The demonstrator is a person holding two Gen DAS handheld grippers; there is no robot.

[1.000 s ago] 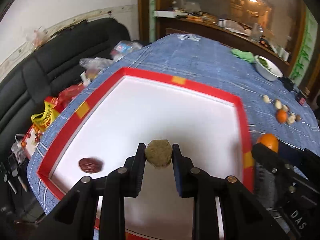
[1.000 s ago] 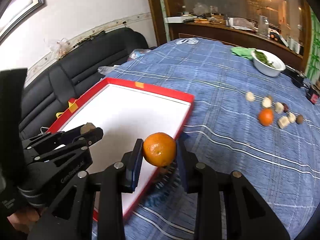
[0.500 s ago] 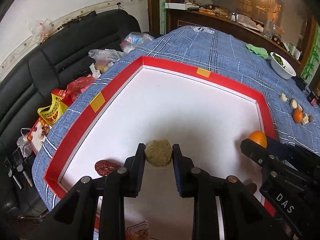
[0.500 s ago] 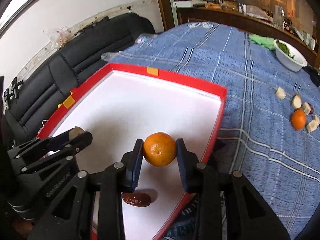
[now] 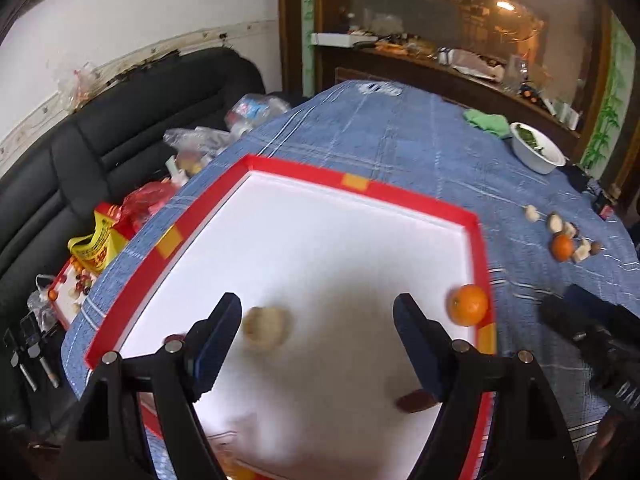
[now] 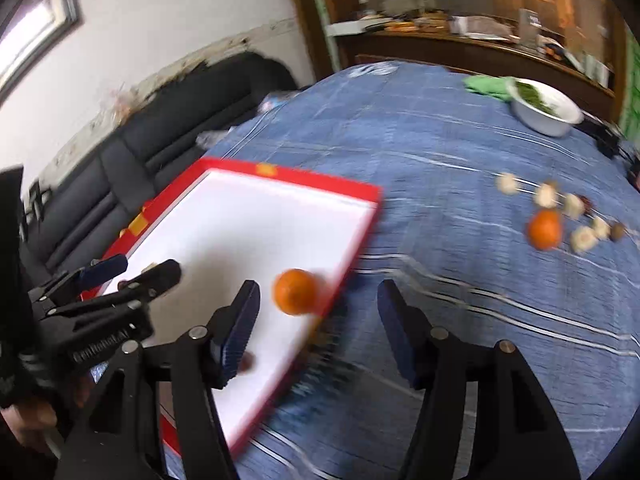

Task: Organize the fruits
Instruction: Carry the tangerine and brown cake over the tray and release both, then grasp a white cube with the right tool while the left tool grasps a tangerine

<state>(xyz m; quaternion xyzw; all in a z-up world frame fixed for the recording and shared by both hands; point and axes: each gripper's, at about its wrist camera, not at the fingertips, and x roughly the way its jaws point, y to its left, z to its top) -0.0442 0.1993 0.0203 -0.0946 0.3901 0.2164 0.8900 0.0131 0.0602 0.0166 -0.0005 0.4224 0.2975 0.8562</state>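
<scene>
A white tray with a red rim [image 5: 260, 162] [image 6: 288, 178] lies on the blue checked tablecloth. My left gripper [image 5: 316, 344] is opening, its jaws wide apart; a blurred tan round fruit [image 5: 266, 327] lies loose on the tray near the left pad. My right gripper [image 6: 318, 326] is opening too, and the orange [image 6: 295, 291] [image 5: 468, 305] sits free by the tray's right rim, touching neither pad. A dark red date [image 5: 414, 402] lies on the tray near the left gripper's right finger; another dark piece [image 6: 245, 362] shows behind the right gripper's left pad.
On the cloth to the right lie a second orange [image 6: 544, 229] and several small pale and brown fruits [image 6: 580, 238]. A white bowl of greens [image 6: 546, 106] stands far right. A black sofa [image 5: 120, 112] with bags lies beyond the table's left edge.
Both grippers let go: the left released the tan fruit and the right released the orange, which now lie on the tray. Both pairs of jaws spread wide.
</scene>
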